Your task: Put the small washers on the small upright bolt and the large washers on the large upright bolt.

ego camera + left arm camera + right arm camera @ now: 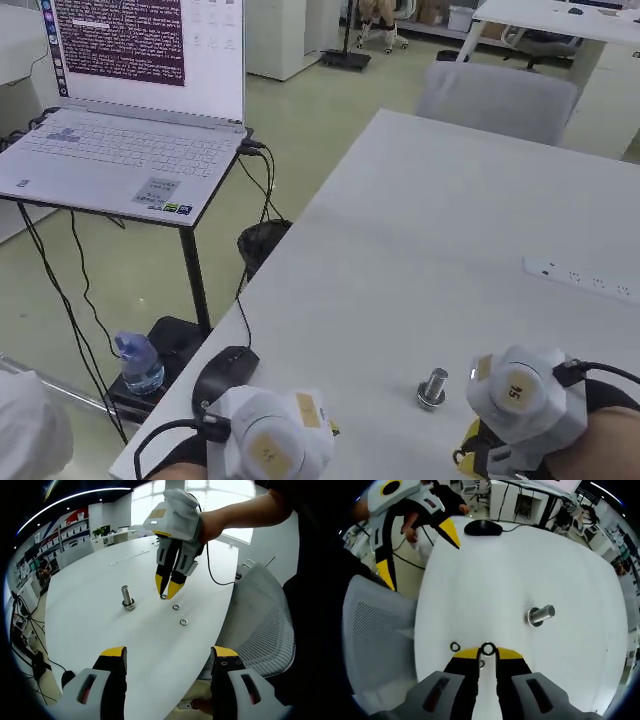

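1. Jaws of the right gripper (488,653) pinch a washer (483,648) lying on the worktop (520,555), lower centre of the right gripper view; left gripper (168,652) jaws are spread.
2. Light, stiff and probably slippery; best held by its rim.

The right gripper (167,591) has its tips over a washer (163,597), which is mostly covered. Can't tell if it's pinched or just touched. In the right gripper view a second washer (481,664) is half hidden in the gap between the jaws at 6 o'clock. The ring (129,605) at the foot of the bolt (126,592) is too small to tell: washer or the bolt's own head. The left gripper (169,655) is cut off at 6 o'clock. Head view: both grippers cropped by the bottom edge, jaws hidden under their own bodies. Mouse (225,375) partly covered at 7 o'clock. Laptop (120,150) cropped at 11 o'clock, screen text unreadable. Power strip (580,275) cut at 3 o'clock.
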